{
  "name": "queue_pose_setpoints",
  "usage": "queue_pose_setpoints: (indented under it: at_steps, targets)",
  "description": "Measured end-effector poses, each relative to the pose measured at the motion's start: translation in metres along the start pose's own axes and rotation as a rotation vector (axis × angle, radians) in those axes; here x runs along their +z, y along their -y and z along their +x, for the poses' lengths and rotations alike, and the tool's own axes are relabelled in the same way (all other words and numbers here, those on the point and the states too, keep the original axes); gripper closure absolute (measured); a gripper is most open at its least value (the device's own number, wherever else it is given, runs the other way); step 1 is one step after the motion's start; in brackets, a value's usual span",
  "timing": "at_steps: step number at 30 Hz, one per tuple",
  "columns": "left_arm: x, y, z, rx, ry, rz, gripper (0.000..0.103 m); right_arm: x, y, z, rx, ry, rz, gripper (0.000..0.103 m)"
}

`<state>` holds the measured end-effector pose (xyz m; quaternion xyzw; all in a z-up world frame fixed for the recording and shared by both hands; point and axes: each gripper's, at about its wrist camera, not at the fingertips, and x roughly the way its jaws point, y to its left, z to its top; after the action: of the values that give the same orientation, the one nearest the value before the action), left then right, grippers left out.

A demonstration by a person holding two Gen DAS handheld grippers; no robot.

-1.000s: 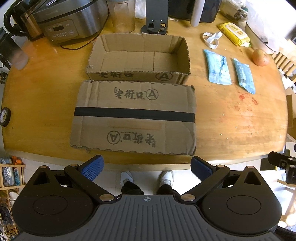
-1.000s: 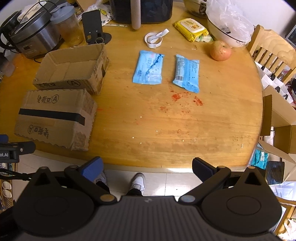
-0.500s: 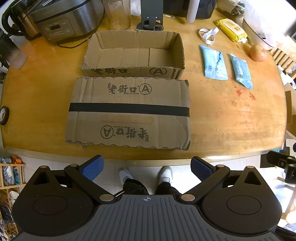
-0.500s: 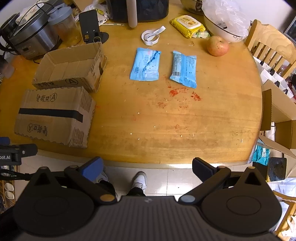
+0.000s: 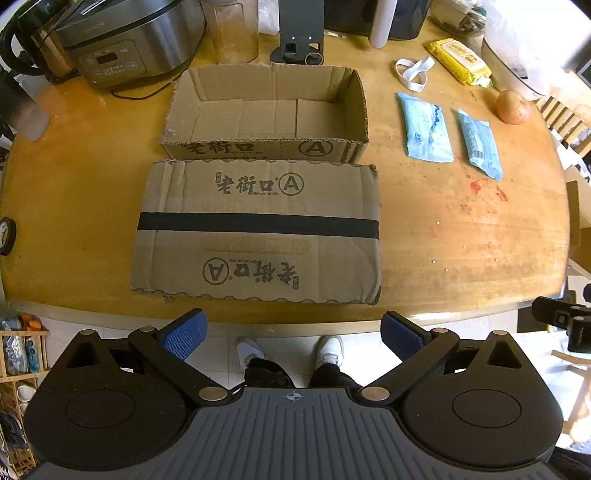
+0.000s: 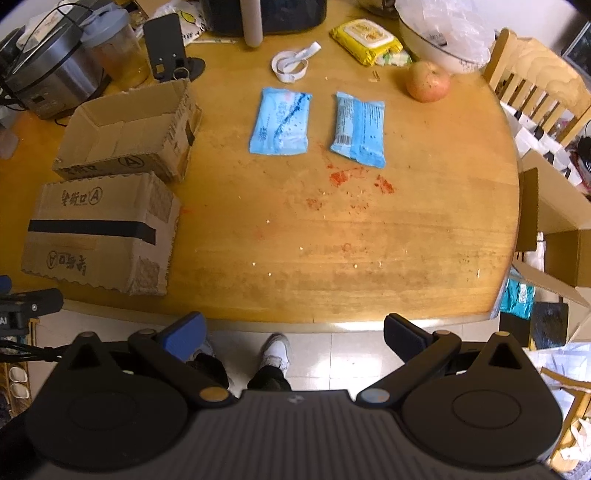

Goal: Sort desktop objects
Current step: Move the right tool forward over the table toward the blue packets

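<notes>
Two hand-held grippers hang side by side off the near edge of a round wooden worktop (image 6: 332,240), both empty: the left hand-held gripper (image 5: 291,332) has its blue-padded fingers spread wide apart over the floor, and the right hand-held gripper (image 6: 293,332) is spread just as wide. A person's white shoes (image 5: 328,349) show on the tiles below them. On the left part of the worktop sits an open cardboard box (image 5: 266,110), its inside bare, with a closed cardboard box (image 5: 258,236) sealed by a black tape strip lying just in front of it, the two touching or very nearly so. Well to the right of the boxes lie two light blue wipe packets (image 6: 280,122), flat and side by side with a gap between them. Behind them are a loop of white strap (image 6: 291,64), a yellow packet (image 6: 364,38) and what looks like an apple (image 6: 428,81). At the far left stands a steel rice cooker (image 5: 125,40) beside a clear jar (image 5: 229,29).
</notes>
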<state>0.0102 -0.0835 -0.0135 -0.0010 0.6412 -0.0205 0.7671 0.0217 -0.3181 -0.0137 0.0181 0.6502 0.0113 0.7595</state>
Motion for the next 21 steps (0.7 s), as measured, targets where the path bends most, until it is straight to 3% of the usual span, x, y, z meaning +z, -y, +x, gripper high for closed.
queue_pose_setpoints:
  at_steps: [21]
  targets:
    - [0.002, -0.002, 0.002, -0.006, -0.015, 0.004, 0.000, 0.031, 0.031, 0.030, 0.046, -0.187, 0.018, 0.000]
